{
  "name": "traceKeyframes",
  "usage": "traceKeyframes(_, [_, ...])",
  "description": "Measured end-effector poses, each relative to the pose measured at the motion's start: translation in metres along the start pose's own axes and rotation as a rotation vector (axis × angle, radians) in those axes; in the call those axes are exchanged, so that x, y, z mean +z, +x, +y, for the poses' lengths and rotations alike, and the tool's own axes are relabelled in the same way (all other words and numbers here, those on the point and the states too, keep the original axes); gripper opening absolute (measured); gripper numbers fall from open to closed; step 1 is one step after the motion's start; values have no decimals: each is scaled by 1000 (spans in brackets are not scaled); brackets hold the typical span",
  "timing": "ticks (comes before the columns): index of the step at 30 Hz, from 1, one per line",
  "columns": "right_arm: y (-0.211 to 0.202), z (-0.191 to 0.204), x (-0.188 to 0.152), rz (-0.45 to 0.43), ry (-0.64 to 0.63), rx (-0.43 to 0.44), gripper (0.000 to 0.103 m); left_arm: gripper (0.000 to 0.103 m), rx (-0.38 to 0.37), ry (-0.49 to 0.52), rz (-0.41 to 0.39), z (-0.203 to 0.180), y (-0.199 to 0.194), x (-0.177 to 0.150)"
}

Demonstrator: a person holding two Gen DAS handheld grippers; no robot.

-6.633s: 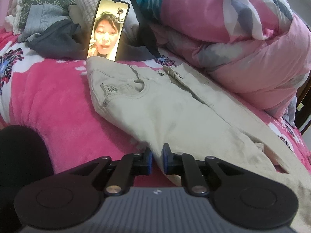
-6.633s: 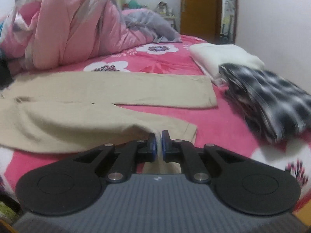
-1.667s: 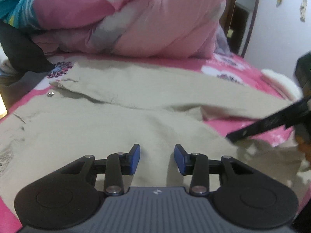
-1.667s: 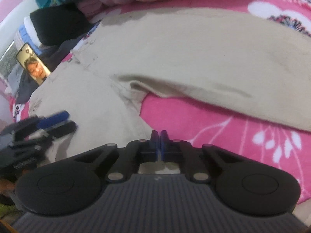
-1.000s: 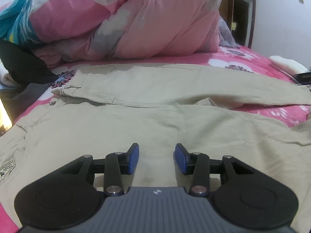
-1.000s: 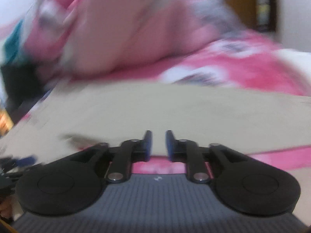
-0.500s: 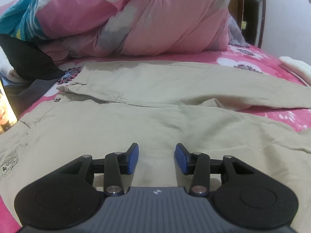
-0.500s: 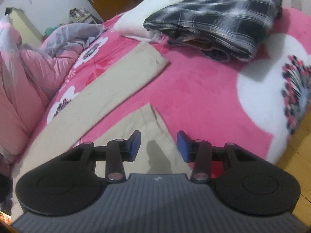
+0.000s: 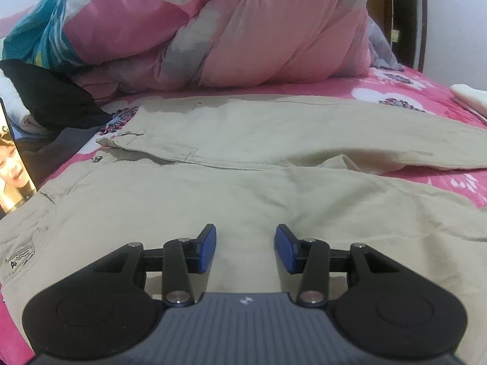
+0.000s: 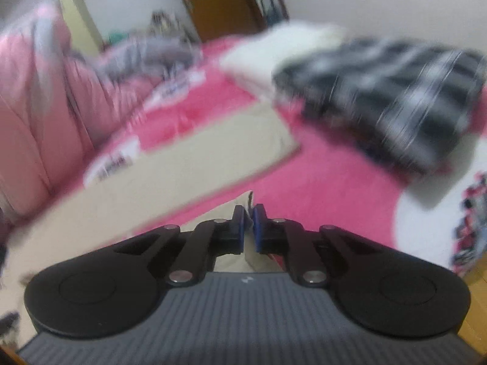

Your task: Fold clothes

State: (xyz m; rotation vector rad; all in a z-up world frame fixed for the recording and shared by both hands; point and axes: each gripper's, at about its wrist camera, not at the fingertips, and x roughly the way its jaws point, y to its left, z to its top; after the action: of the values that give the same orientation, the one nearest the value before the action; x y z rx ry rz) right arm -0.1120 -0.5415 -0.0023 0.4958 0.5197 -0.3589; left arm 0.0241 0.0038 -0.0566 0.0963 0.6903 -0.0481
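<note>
Clenching my right jaws on the trouser hem at twelve o'clock, thin grip may slip; left jaws released.

I am seeing a pink quilt lying heaped at the back of the pink flowered blanket. A black garment is sitting by its left end, and a lit phone is standing at the left edge. From the right wrist, a plaid garment is lying blurred against a white folded cloth, with a brown door showing behind.
</note>
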Motion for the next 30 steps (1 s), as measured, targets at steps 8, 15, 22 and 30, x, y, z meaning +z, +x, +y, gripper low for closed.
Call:
traceKeyframes(8, [-28, -2, 31, -60, -101, -145, 4, 46, 13, -13, 20, -2, -1, 3])
traceKeyframes(15, [51, -31, 26, 58, -6, -154, 7, 46, 24, -13, 21, -3, 0, 3])
traceKeyframes(22, [-3, -68, -2, 25, 246, -56, 31, 46, 15, -29, 5, 0, -1, 0])
traceKeyframes(30, [-14, -111, -62, 114, 607, 14, 33, 54, -52, -99, 2, 12, -19, -4])
